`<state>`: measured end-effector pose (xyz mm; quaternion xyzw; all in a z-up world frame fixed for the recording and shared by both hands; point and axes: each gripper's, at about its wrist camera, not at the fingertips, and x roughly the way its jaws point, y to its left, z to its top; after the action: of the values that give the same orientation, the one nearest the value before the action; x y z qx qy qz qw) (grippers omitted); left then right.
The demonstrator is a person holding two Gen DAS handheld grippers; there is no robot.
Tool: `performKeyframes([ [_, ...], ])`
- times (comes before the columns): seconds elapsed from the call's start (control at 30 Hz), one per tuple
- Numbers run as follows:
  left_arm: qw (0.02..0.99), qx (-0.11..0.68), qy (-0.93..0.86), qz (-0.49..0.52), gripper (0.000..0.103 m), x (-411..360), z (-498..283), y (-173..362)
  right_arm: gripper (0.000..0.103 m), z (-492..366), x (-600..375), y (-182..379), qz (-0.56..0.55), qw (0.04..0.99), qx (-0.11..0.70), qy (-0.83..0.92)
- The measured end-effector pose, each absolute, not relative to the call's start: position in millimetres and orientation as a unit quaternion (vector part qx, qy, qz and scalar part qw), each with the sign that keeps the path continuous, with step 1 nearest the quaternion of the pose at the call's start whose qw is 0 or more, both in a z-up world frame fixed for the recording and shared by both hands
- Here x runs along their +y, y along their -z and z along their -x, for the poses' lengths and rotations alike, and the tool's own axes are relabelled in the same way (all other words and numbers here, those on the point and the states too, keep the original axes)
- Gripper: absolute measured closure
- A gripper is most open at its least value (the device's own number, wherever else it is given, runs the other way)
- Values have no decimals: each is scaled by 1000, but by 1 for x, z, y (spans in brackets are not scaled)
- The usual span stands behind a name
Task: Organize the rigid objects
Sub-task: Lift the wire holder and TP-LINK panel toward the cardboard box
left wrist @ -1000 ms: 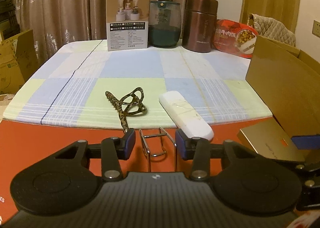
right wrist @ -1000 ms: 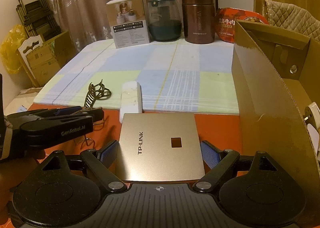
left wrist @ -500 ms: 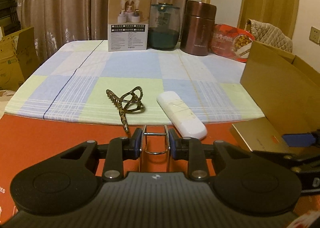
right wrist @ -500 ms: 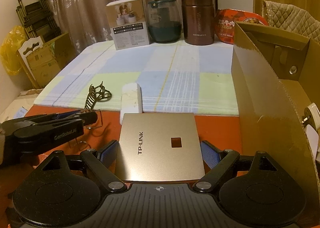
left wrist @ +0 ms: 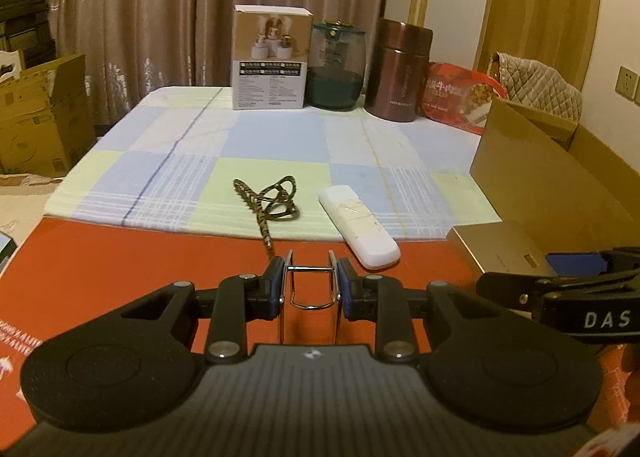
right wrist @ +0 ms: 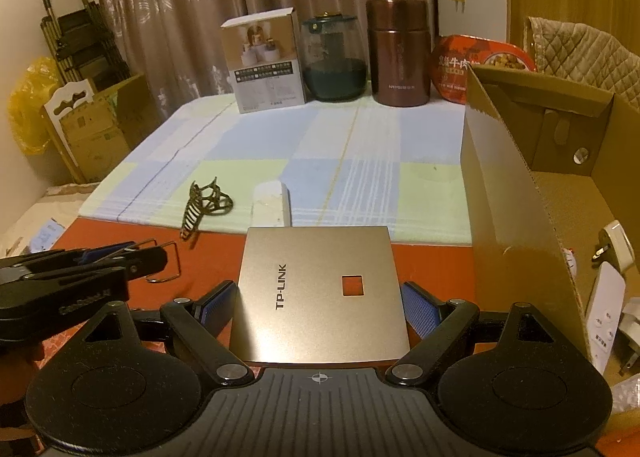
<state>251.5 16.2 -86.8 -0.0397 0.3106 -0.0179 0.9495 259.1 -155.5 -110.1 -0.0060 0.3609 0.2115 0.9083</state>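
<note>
The counter [right wrist: 432, 257], with its red near surface and a pastel checked cloth lying farther back, is carrying everything. Along the right side an open brown cardboard box [right wrist: 520, 217] is standing with its tall wall toward the middle, evidently serving as the bin for the sorting: a white remote control [right wrist: 606, 309] and a white plug adapter [right wrist: 616, 245] are already lying inside it. A flat champagne-gold TP-LINK panel [right wrist: 320, 297] is resting on the red surface just left of that box wall, and the right gripper [right wrist: 320, 305] is straddling it with its fingers spread wide; the blue pads are standing at the panel's two side edges, though real pressure cannot be confirmed, so it looks poised for a grasp rather than carrying. A white oblong plastic device [left wrist: 360, 229] is lying across the cloth's near edge, with a leopard-patterned hair clip [left wrist: 272, 201] just to its left, both seemingly waiting their turn. Smallest is the bent chrome wire clip [left wrist: 310, 281]: the left gripper [left wrist: 311, 285] is pinching it from both sides, fingers closed down on its two parallel legs, probably so that it can be carried rightward to the box.
</note>
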Motion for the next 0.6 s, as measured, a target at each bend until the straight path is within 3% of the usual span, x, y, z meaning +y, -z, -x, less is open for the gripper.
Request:
performKeyframes([
  [0.6,944,319,-18,82,80,14,-176,45,18,-193,-171,70,9,909,347,-230],
])
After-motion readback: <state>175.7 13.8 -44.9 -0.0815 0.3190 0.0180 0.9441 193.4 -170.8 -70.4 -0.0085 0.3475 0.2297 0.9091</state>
